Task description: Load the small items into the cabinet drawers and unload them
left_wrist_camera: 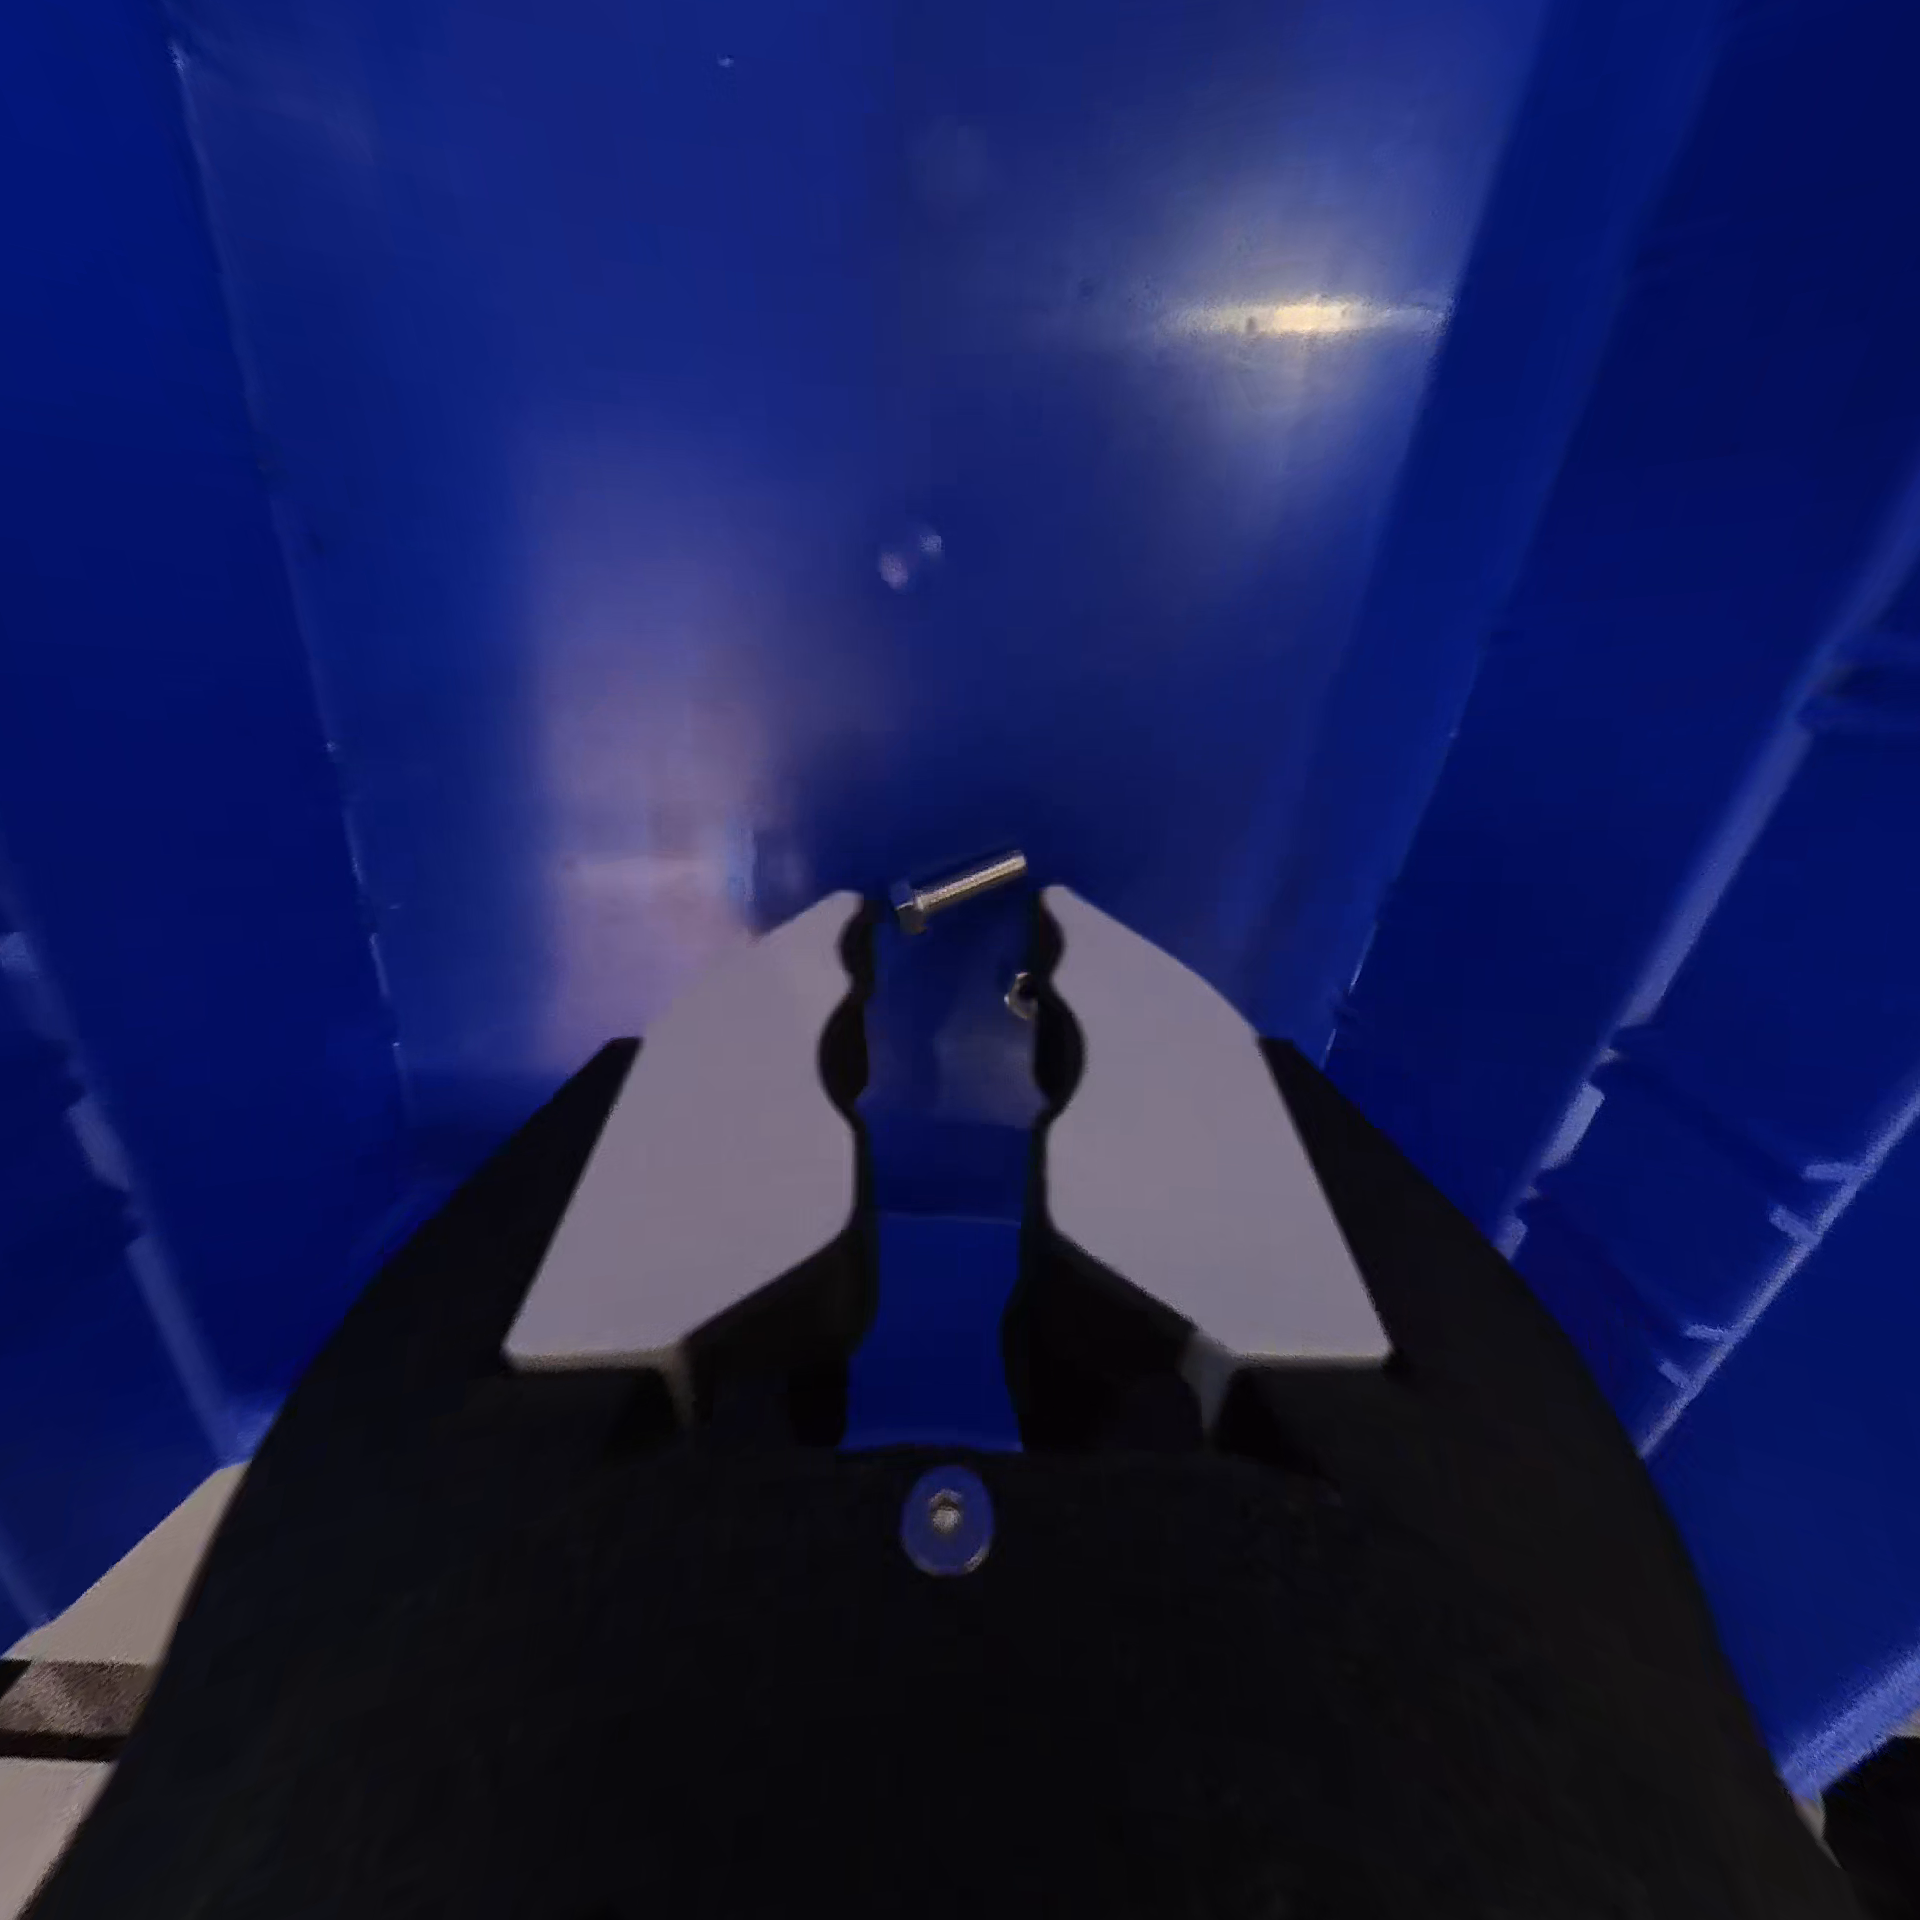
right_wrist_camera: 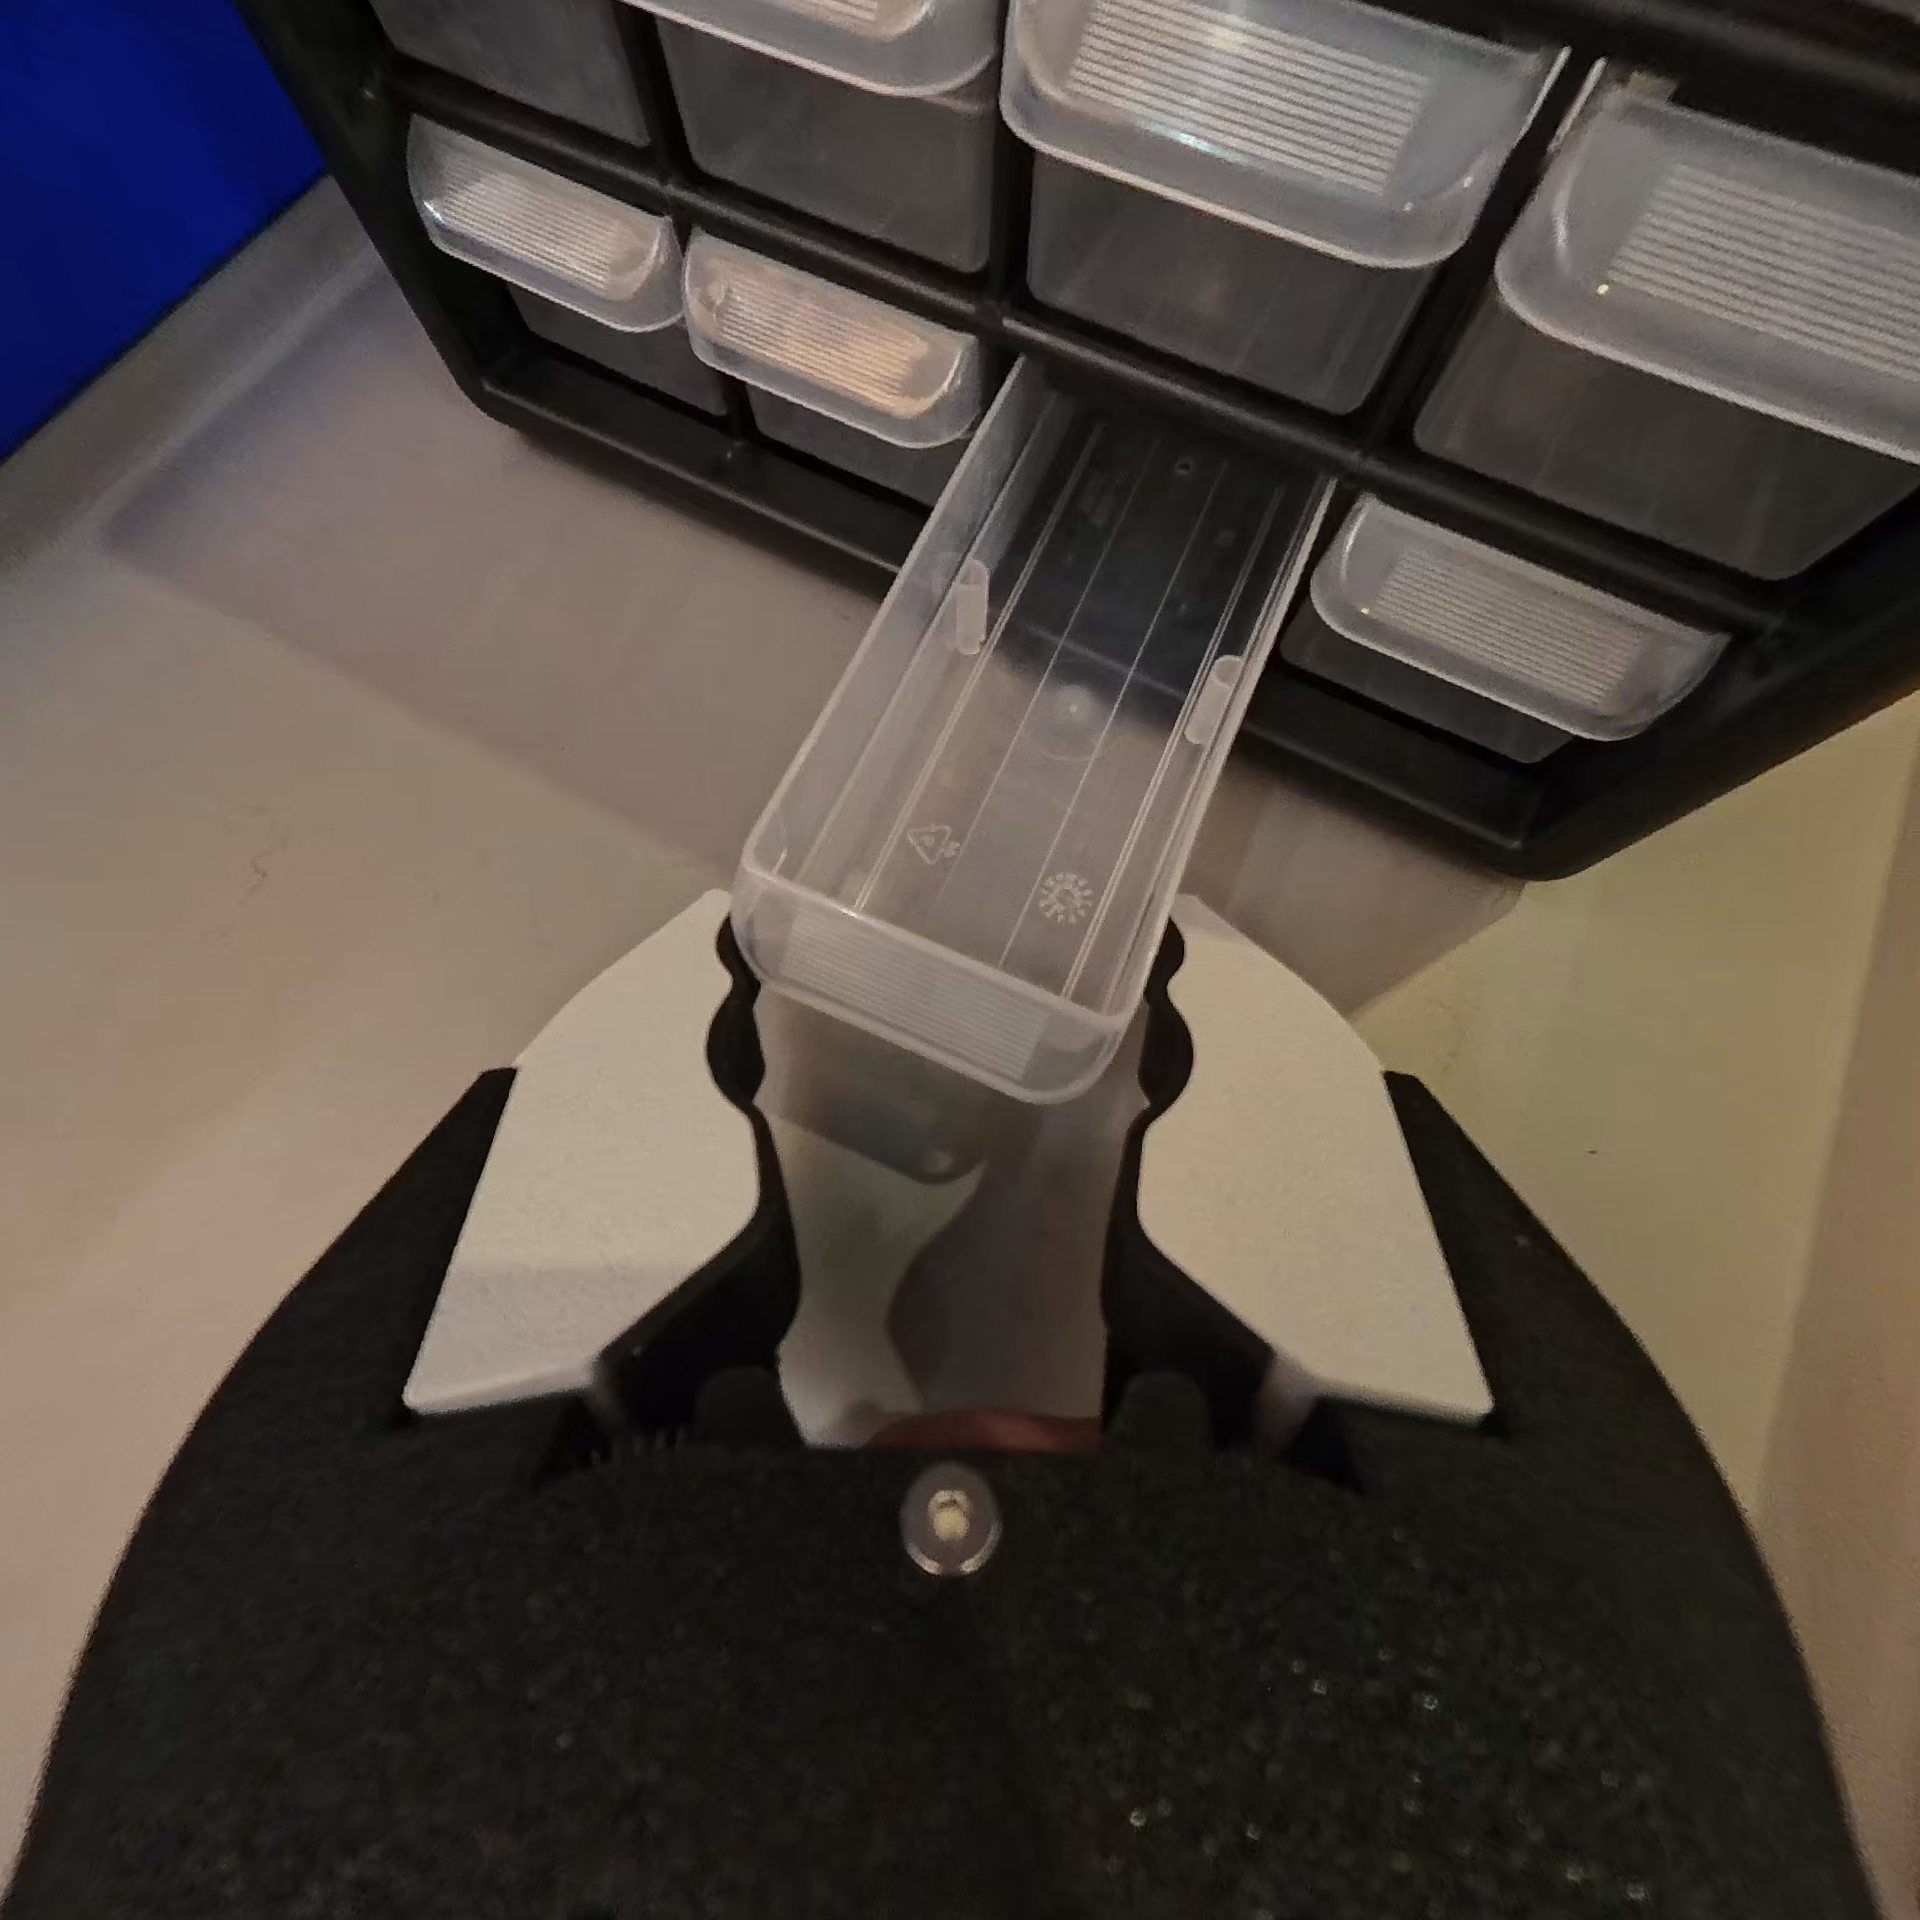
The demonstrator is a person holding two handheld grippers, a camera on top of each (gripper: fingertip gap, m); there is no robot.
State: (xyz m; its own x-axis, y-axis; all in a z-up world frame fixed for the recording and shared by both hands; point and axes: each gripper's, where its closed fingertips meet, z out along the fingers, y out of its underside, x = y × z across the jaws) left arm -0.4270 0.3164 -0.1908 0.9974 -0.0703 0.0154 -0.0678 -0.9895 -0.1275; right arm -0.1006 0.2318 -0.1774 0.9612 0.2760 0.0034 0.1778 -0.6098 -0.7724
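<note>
Bin walls (left_wrist_camera: pixel 260 623) hem tongs, prob.

A pale tabletop (right_wrist_camera: pixel 260 831) carries the black drawer cabinet (right_wrist_camera: pixel 1558 821) and a blue bin (right_wrist_camera: pixel 125 208) beside it.

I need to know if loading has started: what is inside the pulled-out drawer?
The clear drawer looks empty: only moulded marks show on its bare floor. Its rear end sits inside the black cabinet, hidden. The right gripper grips its front.
</note>
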